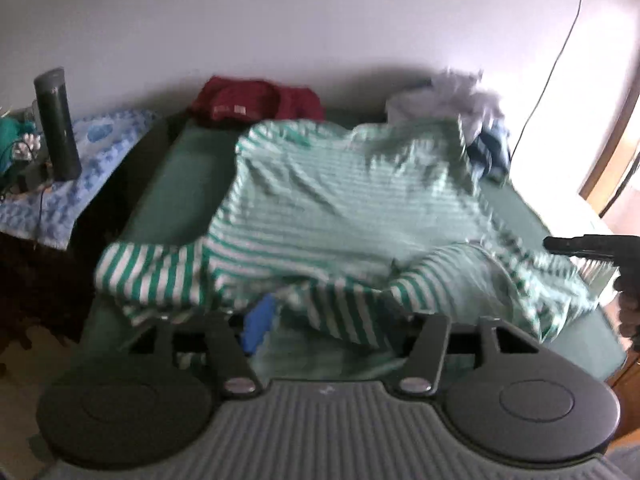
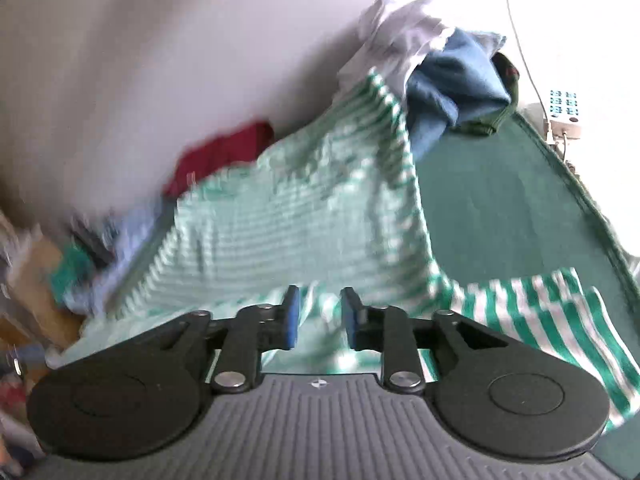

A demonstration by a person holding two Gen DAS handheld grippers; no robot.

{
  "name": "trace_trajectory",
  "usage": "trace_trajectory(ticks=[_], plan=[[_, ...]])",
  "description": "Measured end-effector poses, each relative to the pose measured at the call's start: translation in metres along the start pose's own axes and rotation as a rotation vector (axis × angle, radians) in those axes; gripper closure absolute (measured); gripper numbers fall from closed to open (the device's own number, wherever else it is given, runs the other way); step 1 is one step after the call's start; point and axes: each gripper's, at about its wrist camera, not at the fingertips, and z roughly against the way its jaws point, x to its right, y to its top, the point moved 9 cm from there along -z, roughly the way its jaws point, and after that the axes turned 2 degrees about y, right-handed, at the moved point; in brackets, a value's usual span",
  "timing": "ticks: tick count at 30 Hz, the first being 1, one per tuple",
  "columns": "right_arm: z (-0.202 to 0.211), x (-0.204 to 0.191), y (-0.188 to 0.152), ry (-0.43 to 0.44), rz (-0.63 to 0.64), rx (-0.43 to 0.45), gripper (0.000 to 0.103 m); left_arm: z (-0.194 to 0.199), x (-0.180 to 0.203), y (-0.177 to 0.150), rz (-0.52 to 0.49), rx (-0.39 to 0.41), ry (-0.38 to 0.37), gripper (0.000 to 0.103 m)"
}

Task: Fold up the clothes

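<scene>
A green-and-white striped shirt (image 1: pixel 340 200) lies spread over the dark green surface (image 1: pixel 180 184), one sleeve (image 1: pixel 148 276) reaching left and another (image 1: pixel 432 276) bending right. My left gripper (image 1: pixel 328 320) sits at the shirt's near edge with its linkages spread wide. The cloth drapes over the fingers, so only one blue pad (image 1: pixel 260 324) shows. My right gripper (image 1: pixel 560 245) comes in from the right edge over the shirt's side. In the right wrist view the right gripper (image 2: pixel 320 318) is open above the striped shirt (image 2: pixel 300 216), which shows in the gap between the pads. Both views are motion-blurred.
A red garment (image 1: pixel 256 100) lies against the back wall. White and blue clothes (image 1: pixel 476 120) are heaped at the back right. On the left, a side table with a blue patterned towel (image 1: pixel 100 140) holds a dark cylinder (image 1: pixel 56 124). A cable (image 1: pixel 560 40) hangs down the wall.
</scene>
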Motion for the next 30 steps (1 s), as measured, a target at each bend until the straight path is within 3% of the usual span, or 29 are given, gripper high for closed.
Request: trace_trajectory(ticks=[2, 4, 6, 7, 9, 11, 12, 13, 14, 17, 20, 22, 23, 24, 26, 28, 29, 30], plan=[[0.004, -0.012, -0.015, -0.013, 0.090, 0.001, 0.071, -0.011, -0.003, -0.007, 0.011, -0.011, 0.010, 0.023], [0.002, -0.027, -0.029, -0.013, 0.171, 0.007, 0.060, -0.023, -0.005, -0.007, 0.016, -0.013, 0.003, 0.018], [-0.007, -0.045, -0.030, 0.034, 0.199, 0.012, 0.054, -0.036, -0.002, -0.002, 0.009, -0.016, -0.014, 0.017], [-0.018, -0.057, -0.034, 0.077, 0.193, 0.000, 0.044, -0.043, -0.001, 0.001, 0.006, -0.018, -0.022, 0.016], [-0.045, -0.079, -0.049, 0.160, 0.190, -0.075, 0.034, -0.057, 0.002, 0.006, -0.002, -0.021, -0.039, 0.009], [-0.070, -0.095, -0.066, 0.196, 0.204, -0.145, 0.044, -0.068, 0.005, 0.010, -0.005, -0.032, -0.054, 0.008], [-0.075, -0.095, -0.071, 0.173, 0.211, -0.182, 0.087, -0.072, 0.004, 0.013, 0.001, -0.042, -0.065, 0.008], [-0.080, -0.096, -0.076, 0.150, 0.218, -0.220, 0.097, -0.074, 0.002, 0.015, 0.009, -0.045, -0.077, 0.008], [-0.085, -0.096, -0.081, 0.126, 0.224, -0.258, 0.097, -0.075, -0.002, 0.017, 0.017, -0.045, -0.088, 0.007], [-0.045, -0.115, -0.077, 0.262, 0.283, -0.276, 0.097, -0.081, -0.014, 0.023, 0.043, -0.050, -0.115, 0.005], [-0.015, -0.123, -0.113, 0.314, 0.388, -0.537, 0.091, -0.093, -0.020, 0.028, 0.067, -0.075, -0.156, 0.005], [0.004, -0.127, -0.141, 0.335, 0.459, -0.718, 0.081, -0.099, -0.019, 0.032, 0.059, -0.084, -0.188, 0.005], [0.011, -0.128, -0.138, 0.321, 0.488, -0.701, 0.083, -0.102, -0.017, 0.034, 0.048, -0.084, -0.201, 0.005], [0.017, -0.129, -0.136, 0.308, 0.517, -0.682, 0.079, -0.104, -0.013, 0.036, 0.035, -0.080, -0.213, 0.005], [0.021, -0.129, -0.097, 0.321, 0.418, -0.546, 0.077, -0.107, -0.005, 0.039, 0.013, -0.079, -0.243, 0.005], [0.013, -0.127, -0.057, 0.287, 0.298, -0.341, 0.058, -0.109, 0.006, 0.040, -0.019, -0.083, -0.277, 0.005], [0.008, -0.124, -0.039, 0.255, 0.248, -0.238, 0.054, -0.109, 0.011, 0.040, -0.039, -0.084, -0.289, 0.005], [-0.001, -0.126, -0.034, 0.210, 0.253, -0.191, 0.053, -0.110, 0.016, 0.040, -0.060, -0.084, -0.299, 0.005]])
